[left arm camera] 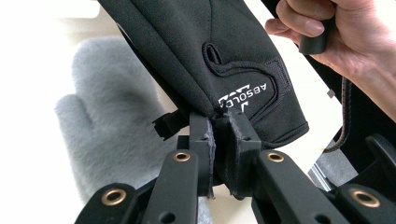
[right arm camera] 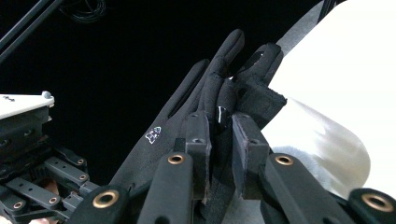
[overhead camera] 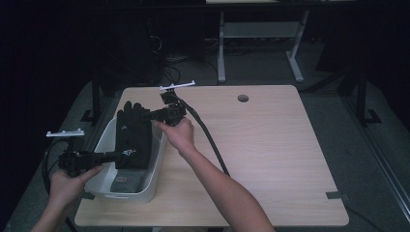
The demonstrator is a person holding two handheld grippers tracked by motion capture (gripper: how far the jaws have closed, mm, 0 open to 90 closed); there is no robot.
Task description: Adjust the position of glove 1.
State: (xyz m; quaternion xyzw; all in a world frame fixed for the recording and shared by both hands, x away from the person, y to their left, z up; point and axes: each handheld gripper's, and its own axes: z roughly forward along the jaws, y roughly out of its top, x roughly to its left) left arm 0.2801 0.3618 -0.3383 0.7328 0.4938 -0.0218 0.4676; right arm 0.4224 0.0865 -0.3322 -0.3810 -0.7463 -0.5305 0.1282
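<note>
**A:** From where I stood, the black fabric glove with the white logo on its cuff was stretched out over the white plastic bin at the left edge of the pale wooden table. The left hand-held gripper had its jaws pressed together on the cuff edge, right under the lettering.

**B:** And the right hand-held gripper? I saw it at the other end of the glove.

**A:** It was pinching the glove up near the fingers; in the right gripper view the 2 pads squeezed a fold of fabric between them. So both ends were caught and the glove hung between the 2 grips, angled over the bin.

**B:** There was a fluffy grey mitten already lying in the bin beneath it, wasn't there?

**A:** Yes, I saw it in the left gripper view, under the glove and apart from it. My guess was that the black glove was meant to go in as well.

**B:** How would you have done it well?

**A:** I'd have kept both pinches firm and lowered the 2 ends evenly, so the glove went in flat rather than bunched. I'd also have watched the fingertips, which looked near the far rim and could have draped over it. Letting 1 end go early would likely have swung the glove sideways.
</note>
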